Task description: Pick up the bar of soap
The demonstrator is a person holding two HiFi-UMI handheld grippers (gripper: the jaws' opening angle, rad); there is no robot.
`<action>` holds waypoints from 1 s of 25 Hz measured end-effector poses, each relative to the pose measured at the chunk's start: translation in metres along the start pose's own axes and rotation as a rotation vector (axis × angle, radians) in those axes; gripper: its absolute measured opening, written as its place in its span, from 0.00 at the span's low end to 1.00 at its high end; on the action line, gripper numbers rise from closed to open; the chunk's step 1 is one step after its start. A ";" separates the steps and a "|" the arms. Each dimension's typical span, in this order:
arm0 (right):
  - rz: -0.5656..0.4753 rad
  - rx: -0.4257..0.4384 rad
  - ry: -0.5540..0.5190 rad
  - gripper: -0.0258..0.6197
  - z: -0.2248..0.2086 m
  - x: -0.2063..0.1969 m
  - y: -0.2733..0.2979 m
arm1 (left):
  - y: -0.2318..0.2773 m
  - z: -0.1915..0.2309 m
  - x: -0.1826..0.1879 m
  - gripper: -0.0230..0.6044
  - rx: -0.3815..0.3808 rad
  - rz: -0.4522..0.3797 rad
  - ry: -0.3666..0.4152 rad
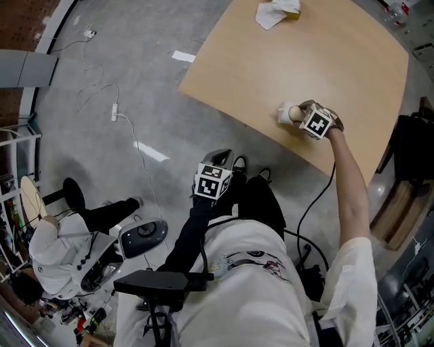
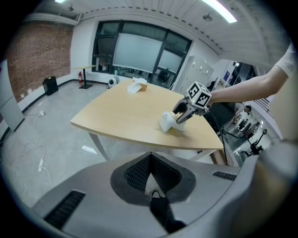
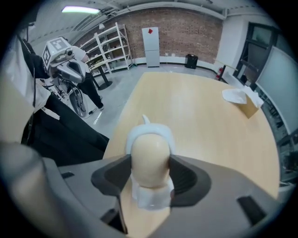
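A rounded beige bar of soap (image 3: 149, 155) stands up in a white soap dish (image 3: 150, 199) near the edge of the light wooden table (image 1: 305, 47). My right gripper (image 3: 149, 175) reaches around it, and the soap (image 1: 294, 112) sits between the two dark pads (image 3: 186, 179). The jaws stand wide and close beside the soap without squeezing it. In the left gripper view, the dish (image 2: 166, 122) shows with the right gripper (image 2: 184, 114) over it. My left gripper (image 1: 220, 162) hangs off the table above the person's legs, its jaws (image 2: 151, 193) closed with nothing in them.
A tissue box with crumpled tissue (image 1: 277, 11) sits at the far end of the table. A seated person (image 1: 57, 247) and a black stool are on the floor to the left. White cables (image 1: 115, 108) trail across the grey floor, and shelves (image 3: 104, 46) line the brick wall.
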State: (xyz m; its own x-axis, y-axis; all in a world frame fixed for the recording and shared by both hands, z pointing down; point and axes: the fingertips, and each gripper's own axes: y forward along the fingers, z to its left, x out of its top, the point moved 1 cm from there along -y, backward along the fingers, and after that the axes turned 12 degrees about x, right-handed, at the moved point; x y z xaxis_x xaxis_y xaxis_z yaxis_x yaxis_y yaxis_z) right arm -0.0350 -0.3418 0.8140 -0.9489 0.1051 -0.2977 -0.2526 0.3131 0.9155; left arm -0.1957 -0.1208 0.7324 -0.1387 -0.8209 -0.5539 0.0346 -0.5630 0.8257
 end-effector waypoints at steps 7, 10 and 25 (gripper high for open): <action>-0.078 -0.118 0.013 0.42 0.001 0.008 -0.017 | -0.006 0.002 0.001 0.04 -0.003 -0.014 0.008; -0.204 -0.195 0.081 0.42 0.004 0.015 -0.043 | -0.006 -0.004 0.012 0.04 -0.013 -0.049 0.021; -0.896 -0.753 0.601 0.42 0.146 -0.025 -0.219 | -0.070 -0.084 0.168 0.04 -0.098 -0.566 0.137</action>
State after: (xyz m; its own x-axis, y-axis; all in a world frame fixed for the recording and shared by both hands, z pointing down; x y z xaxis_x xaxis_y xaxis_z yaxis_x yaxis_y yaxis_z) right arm 0.0721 -0.2757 0.5813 -0.2848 -0.3572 -0.8895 -0.6919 -0.5657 0.4487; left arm -0.1387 -0.2271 0.5728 -0.0337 -0.3916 -0.9195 0.0851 -0.9178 0.3877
